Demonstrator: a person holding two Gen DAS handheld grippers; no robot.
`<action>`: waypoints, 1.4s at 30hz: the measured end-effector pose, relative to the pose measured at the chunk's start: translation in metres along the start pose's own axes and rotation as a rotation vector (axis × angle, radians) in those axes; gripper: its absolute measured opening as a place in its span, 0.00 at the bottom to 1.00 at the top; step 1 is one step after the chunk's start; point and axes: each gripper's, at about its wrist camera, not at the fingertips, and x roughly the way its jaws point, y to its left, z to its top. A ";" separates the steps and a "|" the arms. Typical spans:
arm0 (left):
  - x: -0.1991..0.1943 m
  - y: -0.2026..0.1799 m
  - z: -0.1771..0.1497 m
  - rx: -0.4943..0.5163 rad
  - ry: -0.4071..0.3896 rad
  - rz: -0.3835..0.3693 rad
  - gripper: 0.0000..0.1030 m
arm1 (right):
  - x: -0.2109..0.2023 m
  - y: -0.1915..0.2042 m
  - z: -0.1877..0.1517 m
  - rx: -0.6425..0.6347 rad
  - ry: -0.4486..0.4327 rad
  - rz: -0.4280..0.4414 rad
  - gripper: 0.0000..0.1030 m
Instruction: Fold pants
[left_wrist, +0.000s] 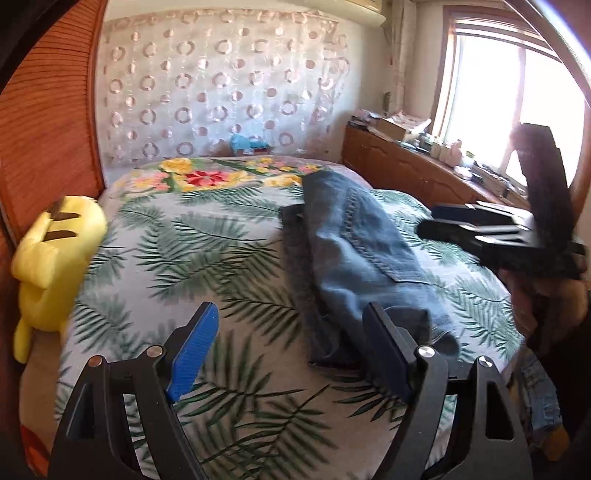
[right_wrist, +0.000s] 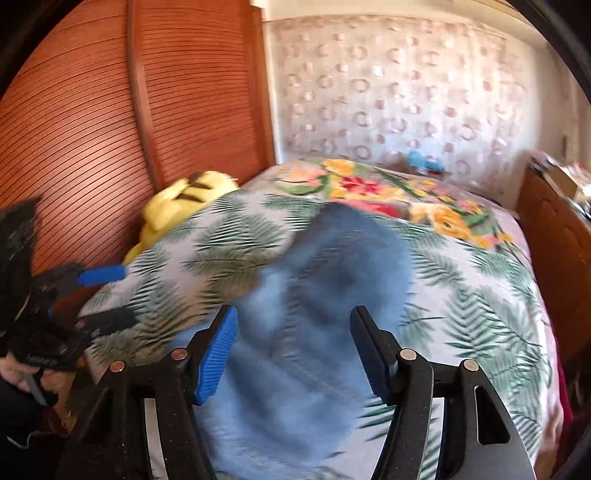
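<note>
**Between folds: jeans down, both tools empty**

Jeans (left_wrist: 364, 254) lie in a long bundle on the bed (left_wrist: 177, 258), partly over a dark cloth (left_wrist: 301, 280), one end trailing off the near right edge. Left tool (left_wrist: 291, 354) is wide, nothing between the pads, its right finger just beside the bundle's near end. Right tool (right_wrist: 291, 354) is apart too, hovering over the denim, not pinching it; view is blurred. My read: a fold has been laid down. Next move needs a fresh grip on an end or edge, both tools, then carry it over evenly.
</note>
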 end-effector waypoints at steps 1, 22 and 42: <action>0.005 -0.003 0.002 0.000 0.011 -0.020 0.79 | 0.005 -0.007 0.001 -0.015 0.000 -0.039 0.65; 0.065 -0.008 -0.015 -0.077 0.187 -0.202 0.28 | 0.148 -0.069 0.040 0.174 0.203 0.183 0.77; 0.037 0.067 0.023 -0.126 0.086 -0.127 0.06 | 0.196 0.006 0.127 0.090 0.091 0.304 0.23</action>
